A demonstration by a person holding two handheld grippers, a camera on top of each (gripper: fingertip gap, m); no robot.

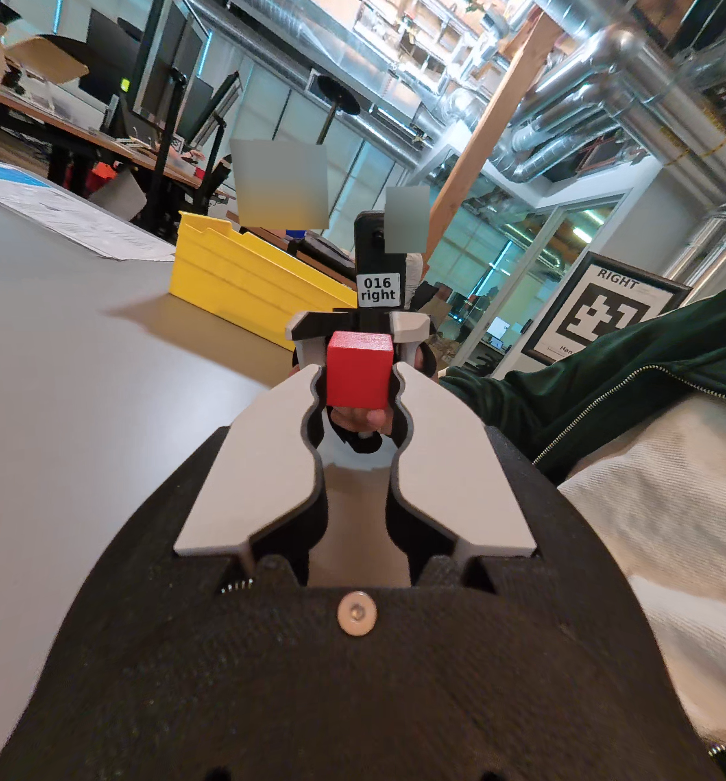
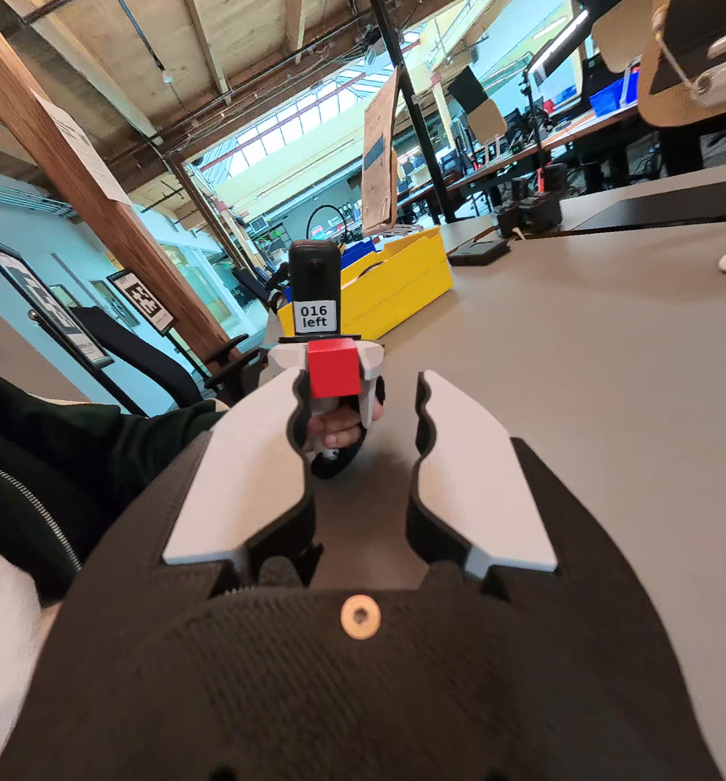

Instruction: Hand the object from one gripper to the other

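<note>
A red cube is held above the grey table, pinched between the tips of my left gripper. My right gripper faces it head-on from behind the cube, its white fingers spread to either side. In the right wrist view my right gripper is open and empty, and the cube sits by its left fingertip, gripped by the left gripper that points towards me. I cannot tell whether the right fingers touch the cube.
A yellow bin stands on the table behind the grippers and also shows in the right wrist view. Papers lie at the far left. A green sleeve reaches in from the right. A black flat device lies beyond the bin. Left and right tips are no more than a few centimetres apart.
</note>
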